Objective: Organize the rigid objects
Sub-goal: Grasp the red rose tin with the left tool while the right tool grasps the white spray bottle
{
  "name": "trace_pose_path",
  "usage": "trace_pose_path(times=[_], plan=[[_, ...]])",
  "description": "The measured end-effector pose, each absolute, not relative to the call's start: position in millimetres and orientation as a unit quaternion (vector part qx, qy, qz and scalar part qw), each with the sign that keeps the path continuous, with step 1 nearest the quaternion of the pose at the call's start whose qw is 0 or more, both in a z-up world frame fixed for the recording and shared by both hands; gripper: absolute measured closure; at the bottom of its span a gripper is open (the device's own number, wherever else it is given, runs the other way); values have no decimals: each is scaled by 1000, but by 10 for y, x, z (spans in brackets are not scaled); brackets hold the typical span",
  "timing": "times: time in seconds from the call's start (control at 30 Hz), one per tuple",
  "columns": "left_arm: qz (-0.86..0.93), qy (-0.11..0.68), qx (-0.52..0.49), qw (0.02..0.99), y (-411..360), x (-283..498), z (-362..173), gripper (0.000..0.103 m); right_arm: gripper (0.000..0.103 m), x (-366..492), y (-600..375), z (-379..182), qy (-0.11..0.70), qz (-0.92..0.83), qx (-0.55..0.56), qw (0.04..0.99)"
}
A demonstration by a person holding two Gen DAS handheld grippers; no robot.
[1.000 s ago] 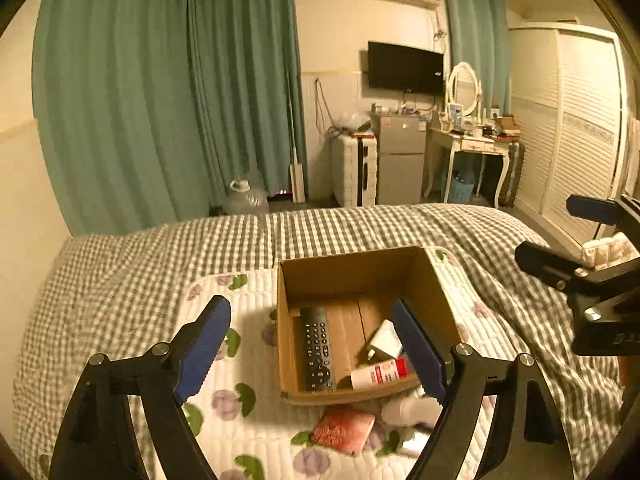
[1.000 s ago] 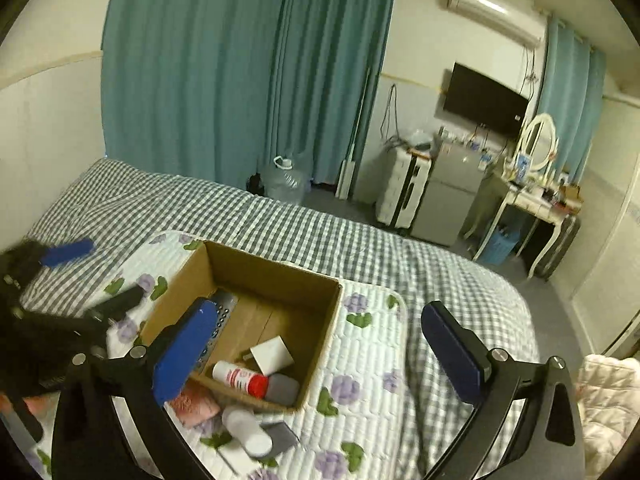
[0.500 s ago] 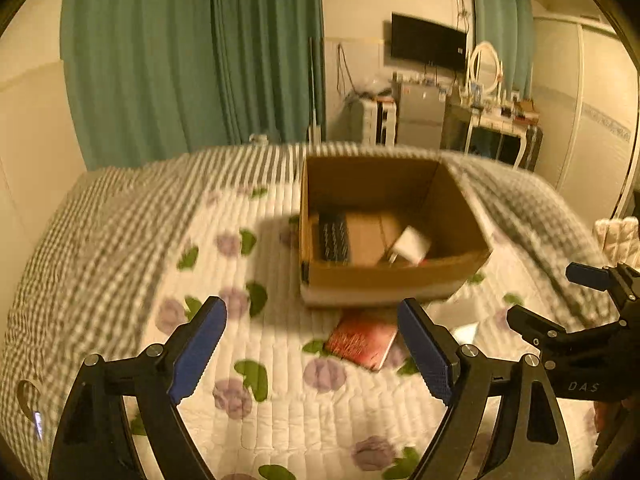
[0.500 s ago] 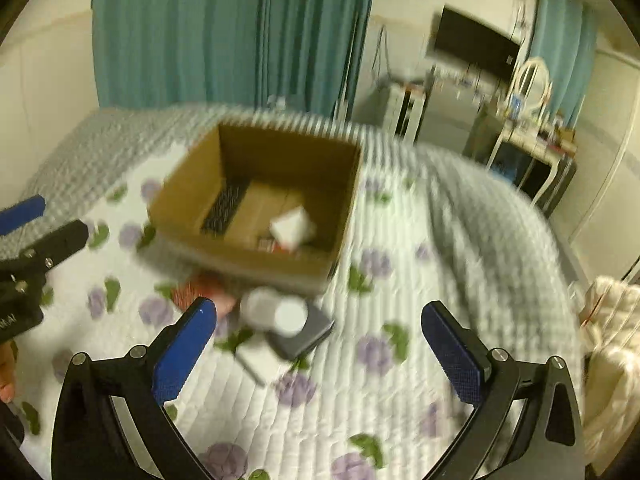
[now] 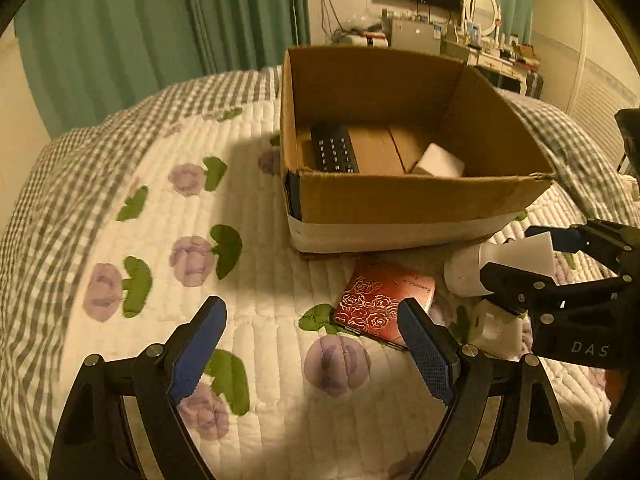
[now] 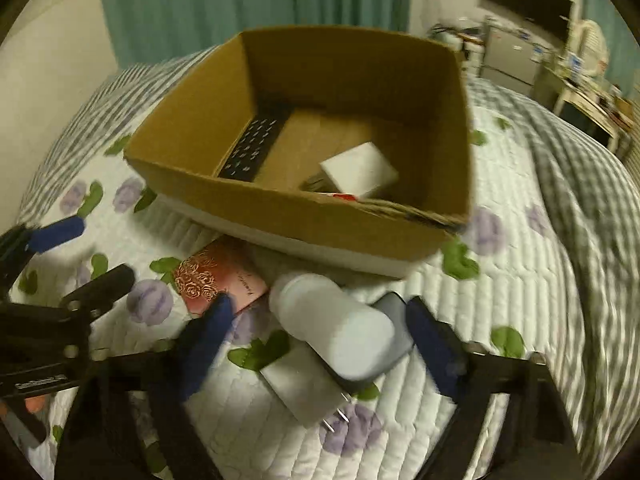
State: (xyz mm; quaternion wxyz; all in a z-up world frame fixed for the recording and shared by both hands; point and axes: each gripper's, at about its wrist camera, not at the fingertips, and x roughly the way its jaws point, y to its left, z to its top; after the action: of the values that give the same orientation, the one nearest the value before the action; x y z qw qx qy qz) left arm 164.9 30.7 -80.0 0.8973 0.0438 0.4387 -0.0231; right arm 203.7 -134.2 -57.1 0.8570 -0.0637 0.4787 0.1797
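An open cardboard box (image 5: 404,200) (image 6: 304,216) stands on the quilted bed and holds a black remote (image 5: 334,152) (image 6: 250,150) and a white cube (image 5: 438,166) (image 6: 358,170). In front of it lie a red rose-patterned case (image 5: 382,308) (image 6: 218,280), a white bottle (image 6: 332,332) (image 5: 464,268), a dark grey case (image 6: 394,312) under it and a white plug adapter (image 6: 304,388). My left gripper (image 5: 312,352) is open, low over the quilt, its right finger beside the red case. My right gripper (image 6: 316,344) is open with its fingers either side of the white bottle.
The white floral quilt (image 5: 248,248) lies over a grey checked blanket (image 6: 580,184). Green curtains (image 5: 160,28) hang behind the bed. A dressing table (image 5: 500,56), a TV and a small fridge stand at the far right wall.
Both grippers have come down and forward towards the loose items in front of the box. The right gripper's fingers now straddle the white bottle.
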Motion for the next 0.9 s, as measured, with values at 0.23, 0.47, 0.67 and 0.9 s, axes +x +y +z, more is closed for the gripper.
trace_pose_path(times=[0.23,0.47,0.67,0.9], plan=[[-34,449,67,890,241,1617,-905,14,62,1851,-1195,-721,508,189,-94,835],[-33,464,56,883,298,1609,-961,13,72,1777,-1125,-721,492,165,-99,849],[-52,479,58,874,216,1691,-1039,14,73,1712,-1207,-641,464,167,-69,867],[-91,498,75,859,-9,1876,-1170,13,73,1716,-1354,-492,448,155,-57,879]])
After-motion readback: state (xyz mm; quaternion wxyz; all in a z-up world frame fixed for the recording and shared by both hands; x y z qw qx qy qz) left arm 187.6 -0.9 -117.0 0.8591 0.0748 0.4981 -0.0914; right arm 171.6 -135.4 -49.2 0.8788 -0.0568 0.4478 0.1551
